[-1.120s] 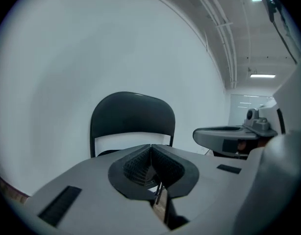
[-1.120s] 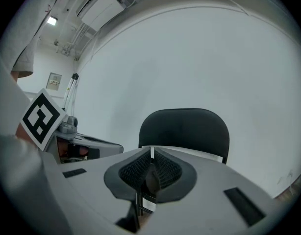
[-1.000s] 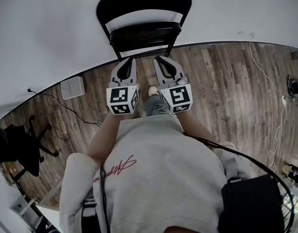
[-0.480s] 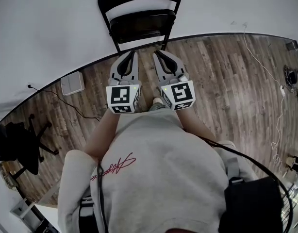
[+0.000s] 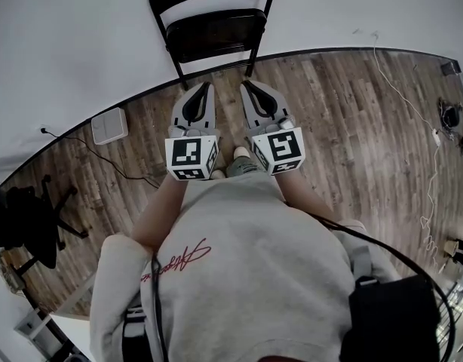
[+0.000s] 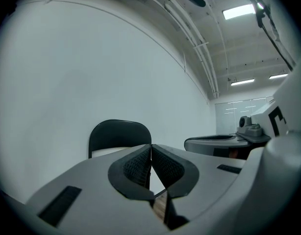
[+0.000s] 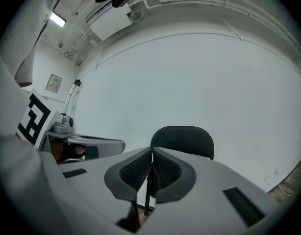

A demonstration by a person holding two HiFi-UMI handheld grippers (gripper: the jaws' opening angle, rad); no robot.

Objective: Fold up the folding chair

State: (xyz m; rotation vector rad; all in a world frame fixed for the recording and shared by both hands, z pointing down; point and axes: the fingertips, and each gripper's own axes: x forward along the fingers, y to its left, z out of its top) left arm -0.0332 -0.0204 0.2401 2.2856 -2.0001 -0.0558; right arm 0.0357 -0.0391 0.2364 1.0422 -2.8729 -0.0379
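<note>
A black folding chair (image 5: 214, 23) stands against the white wall, its seat folded up flat against the back. Its backrest also shows in the left gripper view (image 6: 119, 133) and the right gripper view (image 7: 182, 138). My left gripper (image 5: 209, 87) and right gripper (image 5: 243, 89) hang side by side over the wooden floor, a short way in front of the chair and clear of it. Both point level at the chair. Each has its jaws shut with nothing between them.
A white box (image 5: 110, 125) lies on the floor by the wall at left, with a black cable running from it. A black office chair (image 5: 24, 228) stands at far left. A white cable (image 5: 412, 119) trails along the floor at right.
Both grippers have drawn back from the chair toward me and risen a little. The chair now sits farther up in the head view, with a wider strip of floor between it and the jaws.
</note>
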